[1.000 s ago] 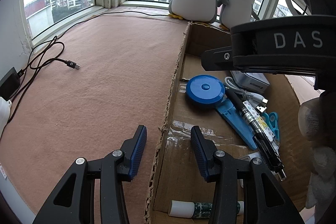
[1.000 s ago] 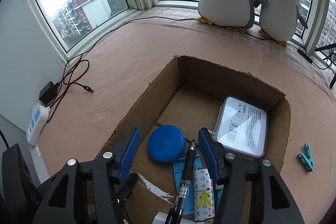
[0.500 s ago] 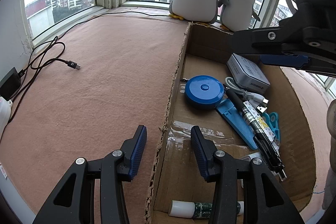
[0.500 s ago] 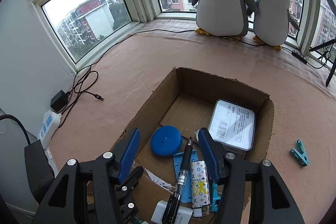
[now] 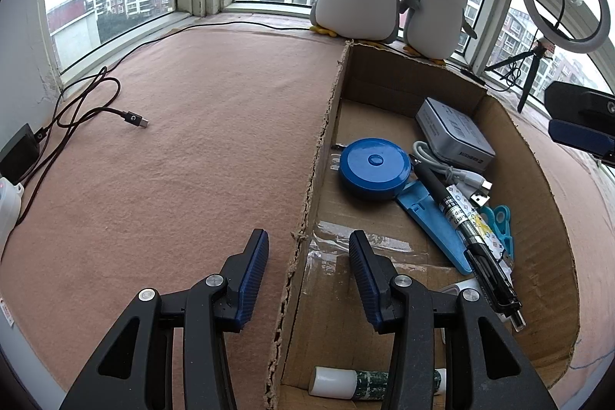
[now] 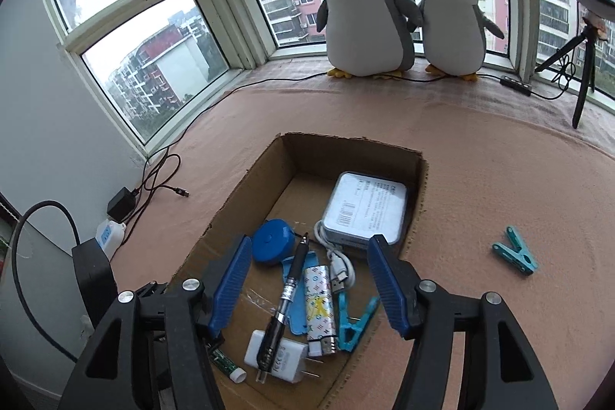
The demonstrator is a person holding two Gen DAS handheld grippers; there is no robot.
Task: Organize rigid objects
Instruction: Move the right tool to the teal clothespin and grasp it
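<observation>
Pink felt surface [image 6: 480, 179] in a window bay. Cardboard box [image 6: 246, 187] holds a pen [image 6: 288, 291]; teal clip [image 6: 515, 256] lies right. Right tongs [image 6: 307, 279] opening, empty; left tongs [image 5: 307, 279] straddle the box wall, not pressing it.

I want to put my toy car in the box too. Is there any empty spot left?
Yes: the cardboard box's far left floor, between its wall and the silver case, is bare. The near half is crowded with the pen, lighter, charger and teal clip.
</observation>
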